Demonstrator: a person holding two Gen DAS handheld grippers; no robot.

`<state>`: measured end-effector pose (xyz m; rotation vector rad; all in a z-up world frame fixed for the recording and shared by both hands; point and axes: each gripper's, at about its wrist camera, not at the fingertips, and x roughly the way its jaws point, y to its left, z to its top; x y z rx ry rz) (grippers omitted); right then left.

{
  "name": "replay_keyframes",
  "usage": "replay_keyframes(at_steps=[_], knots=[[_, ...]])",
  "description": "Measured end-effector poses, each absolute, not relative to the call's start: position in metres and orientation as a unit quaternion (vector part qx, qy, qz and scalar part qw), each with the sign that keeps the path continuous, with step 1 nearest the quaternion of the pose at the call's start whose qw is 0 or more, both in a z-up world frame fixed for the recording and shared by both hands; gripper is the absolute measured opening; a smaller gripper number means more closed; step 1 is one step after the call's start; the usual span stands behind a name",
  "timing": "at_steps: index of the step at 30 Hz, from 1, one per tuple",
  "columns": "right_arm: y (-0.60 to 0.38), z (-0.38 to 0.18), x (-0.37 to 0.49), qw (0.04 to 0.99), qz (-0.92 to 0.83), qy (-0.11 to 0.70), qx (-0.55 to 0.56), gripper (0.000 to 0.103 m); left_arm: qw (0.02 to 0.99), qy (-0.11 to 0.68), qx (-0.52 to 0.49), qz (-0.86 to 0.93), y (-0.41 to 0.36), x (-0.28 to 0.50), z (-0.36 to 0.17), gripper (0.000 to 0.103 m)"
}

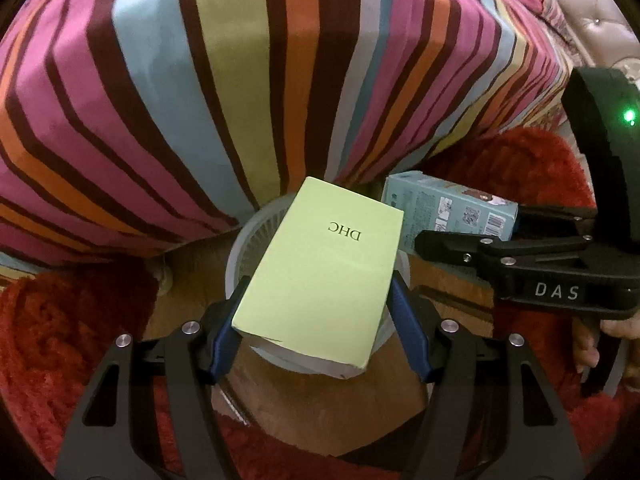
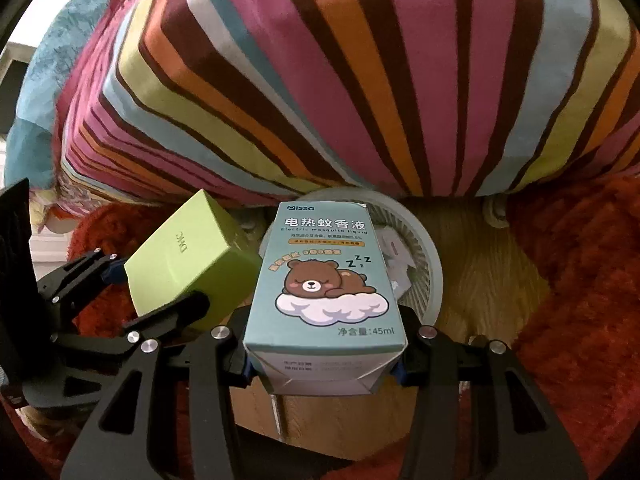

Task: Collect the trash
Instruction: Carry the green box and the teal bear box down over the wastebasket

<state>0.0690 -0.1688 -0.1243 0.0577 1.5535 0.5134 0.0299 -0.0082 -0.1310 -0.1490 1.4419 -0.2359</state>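
My left gripper (image 1: 316, 300) is shut on a light green DHC box (image 1: 324, 276) and holds it over a white slatted trash bin (image 1: 256, 236) on the floor. My right gripper (image 2: 324, 360) is shut on a pale blue box with a sleeping bear picture (image 2: 328, 284), held over the same bin (image 2: 420, 268). In the left wrist view the blue box (image 1: 448, 212) and the right gripper (image 1: 520, 248) show at the right. In the right wrist view the green box (image 2: 188, 260) and the left gripper (image 2: 120, 300) show at the left. Crumpled white paper lies in the bin.
A bed with a striped cover (image 1: 240, 80) rises just behind the bin. A red shaggy rug (image 1: 60, 340) lies on both sides on the wooden floor (image 2: 480, 292). A tufted headboard (image 1: 592, 20) stands at the far right.
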Motion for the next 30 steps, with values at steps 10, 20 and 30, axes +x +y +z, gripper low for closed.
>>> replay_keyframes(at_steps=[10, 20, 30], knots=[[-0.167, -0.152, 0.074, 0.65, 0.192, 0.734, 0.033, 0.046, 0.7, 0.703, -0.071, -0.101, -0.008, 0.033, -0.159, 0.065], [-0.161, -0.189, 0.081, 0.605, 0.164, 0.777, 0.056, 0.046, 0.653, 0.746, -0.071, -0.106, -0.009, 0.036, -0.186, 0.065], [-0.165, -0.211, 0.085, 0.58, 0.143, 0.798, 0.075, 0.046, 0.617, 0.776, -0.057, -0.114, -0.02, 0.043, -0.207, 0.066]])
